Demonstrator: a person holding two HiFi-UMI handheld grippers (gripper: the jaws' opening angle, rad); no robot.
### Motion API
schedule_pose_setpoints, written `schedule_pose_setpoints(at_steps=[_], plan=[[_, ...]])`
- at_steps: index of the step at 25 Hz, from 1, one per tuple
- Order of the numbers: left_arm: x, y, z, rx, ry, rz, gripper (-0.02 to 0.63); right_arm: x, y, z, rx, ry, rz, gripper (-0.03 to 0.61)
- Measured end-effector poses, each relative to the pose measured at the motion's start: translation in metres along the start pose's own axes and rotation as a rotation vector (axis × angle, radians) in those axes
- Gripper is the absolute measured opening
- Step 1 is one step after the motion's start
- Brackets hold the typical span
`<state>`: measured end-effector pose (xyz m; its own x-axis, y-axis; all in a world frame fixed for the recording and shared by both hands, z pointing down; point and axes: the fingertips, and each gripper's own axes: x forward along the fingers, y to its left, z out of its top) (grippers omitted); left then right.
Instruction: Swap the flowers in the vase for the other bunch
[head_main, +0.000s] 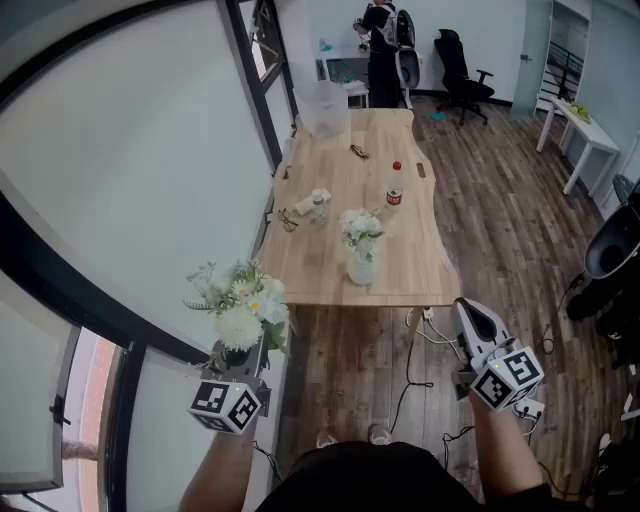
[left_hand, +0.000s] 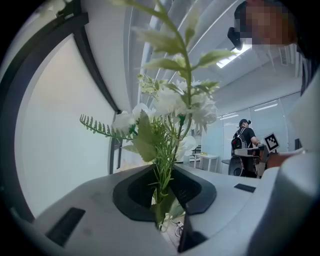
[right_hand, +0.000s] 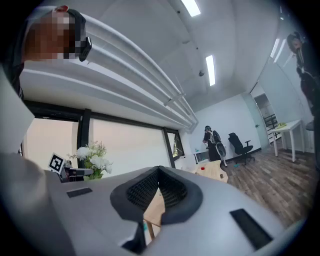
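My left gripper (head_main: 238, 362) is shut on the stems of a bunch of white flowers (head_main: 243, 305) with green leaves, held up in front of the table's near left corner. In the left gripper view the green stems (left_hand: 162, 185) run between the jaws and the blooms (left_hand: 170, 107) rise above them. A second white bunch (head_main: 360, 232) stands in a small clear vase (head_main: 361, 268) near the front edge of the wooden table (head_main: 330, 200). My right gripper (head_main: 476, 322) is shut and empty, off the table's near right corner. From the right gripper view the held bunch (right_hand: 92, 159) shows at left.
On the table lie glasses (head_main: 288, 220), a small bottle (head_main: 317, 208), a red can (head_main: 394, 195) and a clear bin (head_main: 322, 107) at the far end. A glass wall with black frames (head_main: 255, 95) runs along the left. A person (head_main: 381, 45) stands beyond the table. Cables (head_main: 425, 340) trail on the floor.
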<state>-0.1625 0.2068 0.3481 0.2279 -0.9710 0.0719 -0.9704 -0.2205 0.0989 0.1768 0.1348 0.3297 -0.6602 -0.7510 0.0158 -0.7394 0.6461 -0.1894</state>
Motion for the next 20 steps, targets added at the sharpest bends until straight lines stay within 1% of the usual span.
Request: schedule_pose_setpoints(at_steps=[6,12,16,20], plan=[[0.002,-0.012,0.001,-0.036,-0.014,0.029,0.074,-0.003,-0.011,0.003,0.032,-0.011,0.033,0.026],[0.010,-0.030,0.008,-0.004,-0.029,0.064,0.074,0.000,-0.024,0.013,0.020,-0.026,0.090,0.026],[0.015,-0.035,0.003,0.024,-0.009,0.086,0.074,0.007,-0.037,0.011,-0.002,-0.022,0.090,0.026],[0.019,-0.031,0.000,0.027,0.016,0.106,0.074,0.019,-0.043,0.004,0.020,0.003,0.097,0.026]])
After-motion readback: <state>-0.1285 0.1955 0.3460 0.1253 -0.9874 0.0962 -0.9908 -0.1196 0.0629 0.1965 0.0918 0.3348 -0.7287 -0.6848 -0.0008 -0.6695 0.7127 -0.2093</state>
